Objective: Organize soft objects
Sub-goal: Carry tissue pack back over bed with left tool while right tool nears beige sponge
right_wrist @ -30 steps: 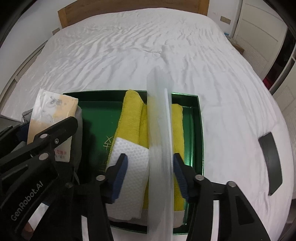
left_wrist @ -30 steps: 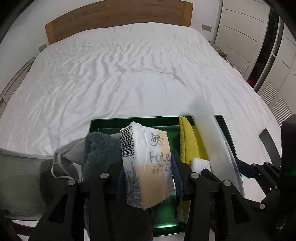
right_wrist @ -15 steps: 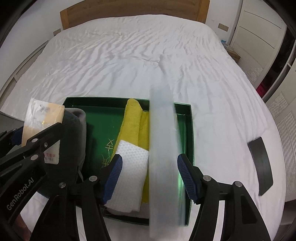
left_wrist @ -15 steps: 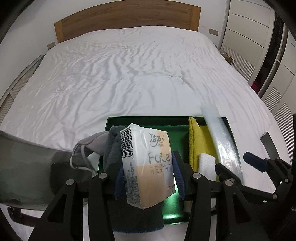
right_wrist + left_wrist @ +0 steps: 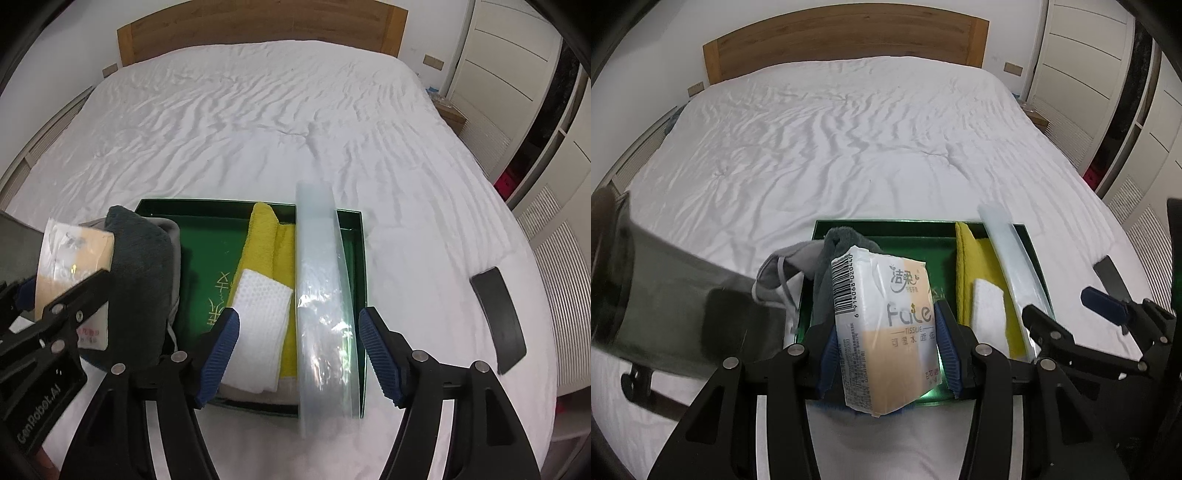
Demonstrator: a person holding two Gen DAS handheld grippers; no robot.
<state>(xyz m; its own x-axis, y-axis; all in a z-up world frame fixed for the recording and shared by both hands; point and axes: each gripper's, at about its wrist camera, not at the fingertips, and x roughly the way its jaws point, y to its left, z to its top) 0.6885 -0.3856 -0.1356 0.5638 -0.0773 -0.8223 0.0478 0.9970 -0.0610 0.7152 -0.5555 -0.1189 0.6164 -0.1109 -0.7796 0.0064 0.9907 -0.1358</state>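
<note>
A green tray (image 5: pixel 916 230) (image 5: pixel 218 243) lies on the white bed. In it are a dark grey towel (image 5: pixel 140 280) (image 5: pixel 846 240) with a grey mask (image 5: pixel 783 266) at its left, a folded yellow towel (image 5: pixel 266 236) (image 5: pixel 971 258) and a white cloth (image 5: pixel 258 325) (image 5: pixel 988 310). My left gripper (image 5: pixel 886 343) is shut on a tissue pack (image 5: pixel 886 325) held above the tray's near edge. My right gripper (image 5: pixel 299 354) is open around a clear plastic pack (image 5: pixel 325 314) (image 5: pixel 1012 258) lying along the tray's right side.
A black flat object (image 5: pixel 498 317) (image 5: pixel 1112 277) lies on the bed right of the tray. A wooden headboard (image 5: pixel 846 44) stands at the far end. White wardrobe doors (image 5: pixel 509 55) stand at the right. A grey blurred panel (image 5: pixel 657 288) fills the left.
My right gripper has opened and let go of the clear plastic pack, which now rests on the tray's right side. Both grippers have drawn back from the tray; the left still holds the tissue pack.
</note>
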